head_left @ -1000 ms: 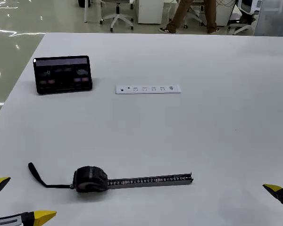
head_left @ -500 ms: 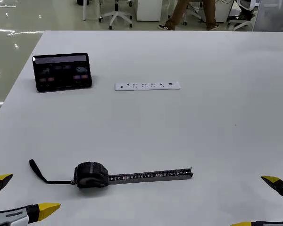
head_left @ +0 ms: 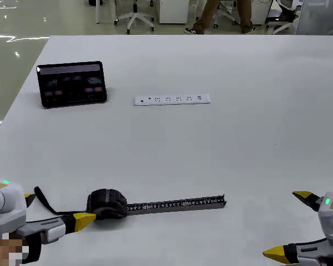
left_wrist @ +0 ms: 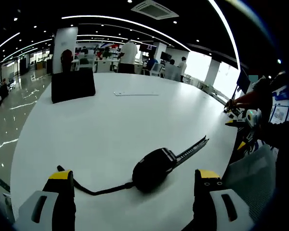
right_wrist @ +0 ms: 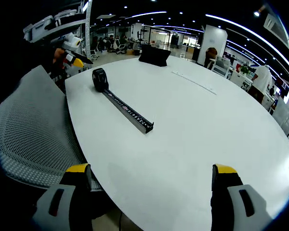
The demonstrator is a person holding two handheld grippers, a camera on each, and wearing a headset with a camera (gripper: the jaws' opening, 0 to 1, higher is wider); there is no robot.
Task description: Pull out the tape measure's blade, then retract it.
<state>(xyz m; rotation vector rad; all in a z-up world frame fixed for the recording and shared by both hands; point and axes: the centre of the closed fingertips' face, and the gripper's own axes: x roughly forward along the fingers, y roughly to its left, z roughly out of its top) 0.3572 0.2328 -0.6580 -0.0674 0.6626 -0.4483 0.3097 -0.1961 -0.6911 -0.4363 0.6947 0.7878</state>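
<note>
Head view shows the tape measure [head_left: 106,204] lying near the front edge of the white table [head_left: 238,138], its blade [head_left: 177,204] already drawn out to the right and flat on the surface, its wrist strap [head_left: 44,200] trailing to the left. A second ago the left gripper [head_left: 55,208] was only a pair of yellow tips in the bottom-left corner. It has since come up and in, so that one tip now sits just beside the case, though contact cannot be confirmed. Left gripper view shows its jaws spread wide, with the case ahead of and between them and nothing pinched. The right gripper [head_left: 288,224] has also risen further into the picture from the lower right. Its jaws are likewise spread apart on nothing, and it remains well apart from the blade's hooked end [head_left: 224,200]. The tape measure itself has not moved, and the blade is out the same length as before. Behind it, the tablet [head_left: 72,84] and the power strip [head_left: 172,100] are unchanged apart from a small camera shift. With the blade already extended, the pull-out looks done. The left gripper's approach suggests the case is about to be steadied for the retraction, which is not yet begun.
</note>
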